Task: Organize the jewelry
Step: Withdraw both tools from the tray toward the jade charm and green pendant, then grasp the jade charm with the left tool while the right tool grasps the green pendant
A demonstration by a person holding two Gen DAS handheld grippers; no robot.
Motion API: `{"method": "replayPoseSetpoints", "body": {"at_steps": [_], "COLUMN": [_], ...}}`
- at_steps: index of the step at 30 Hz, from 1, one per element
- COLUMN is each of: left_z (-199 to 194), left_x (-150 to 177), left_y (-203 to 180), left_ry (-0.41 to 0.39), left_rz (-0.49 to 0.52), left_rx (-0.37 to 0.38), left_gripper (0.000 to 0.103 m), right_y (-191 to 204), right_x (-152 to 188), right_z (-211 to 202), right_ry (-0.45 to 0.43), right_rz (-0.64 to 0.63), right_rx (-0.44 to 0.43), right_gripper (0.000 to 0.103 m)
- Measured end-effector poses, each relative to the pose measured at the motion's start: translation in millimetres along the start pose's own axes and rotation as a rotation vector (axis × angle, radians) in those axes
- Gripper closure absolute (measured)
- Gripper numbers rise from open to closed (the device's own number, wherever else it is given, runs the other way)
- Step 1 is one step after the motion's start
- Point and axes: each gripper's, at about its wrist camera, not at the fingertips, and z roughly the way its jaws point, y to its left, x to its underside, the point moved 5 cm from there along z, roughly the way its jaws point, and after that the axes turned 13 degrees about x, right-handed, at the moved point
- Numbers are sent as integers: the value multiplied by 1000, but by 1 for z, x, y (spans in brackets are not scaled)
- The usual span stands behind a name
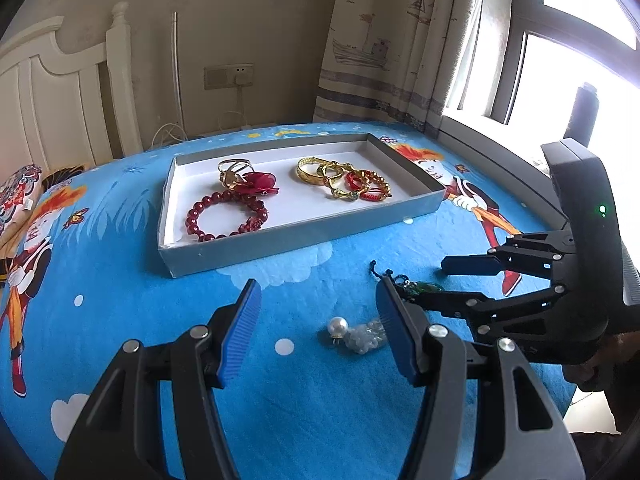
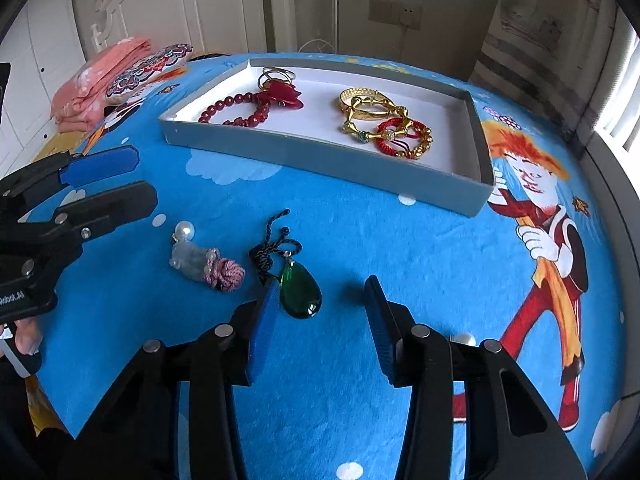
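A grey tray [image 1: 280,245] [image 2: 320,162] on the blue cartoon blanket holds a red bead bracelet [image 1: 226,216] [image 2: 236,111], gold bangles [image 1: 320,172] [image 2: 360,109] and red woven rings [image 2: 400,142]. A green teardrop pendant [image 2: 300,297] on a dark cord lies on the blanket between my right gripper's [image 2: 320,292] open fingers, close against the left pad and clear of the other. Left of it lie a pearl [image 2: 186,230] [image 1: 337,327] and a pale charm with a pink knot [image 2: 200,261]. My left gripper [image 1: 318,284] [image 2: 144,178] hovers open above the pearl, holding nothing.
A second pearl [image 2: 464,338] peeks out behind my right finger. Folded pink cloth [image 2: 100,76] and a patterned pillow lie at the far left by the white headboard [image 1: 48,100]. A curtain and window [image 1: 560,60] border the right side.
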Motion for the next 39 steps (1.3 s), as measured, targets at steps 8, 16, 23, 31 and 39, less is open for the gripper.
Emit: {"method": "replayPoseSetpoints", "body": {"at_steps": [8, 16, 23, 31, 39], "left_z": [1, 20, 42, 57, 42], "left_x": [0, 17, 13, 21, 33], "left_y": [-8, -39, -45, -34, -38], "left_ry": [26, 181, 279, 372, 344], "left_rz": [82, 343, 457, 467, 379], "left_rx": [23, 242, 367, 339, 252], "left_gripper": [45, 46, 64, 69, 78], "right_y": [2, -7, -12, -15, -14], "right_x": [1, 9, 15, 18, 19], "right_z": [-3, -7, -10, -11, -11], "right_ry": [-19, -22, -22, -24, -33], "right_rz": [-4, 77, 131, 144, 161], "right_rx": [-10, 7, 37, 29, 38], "right_gripper": [80, 81, 81, 81, 81]}}
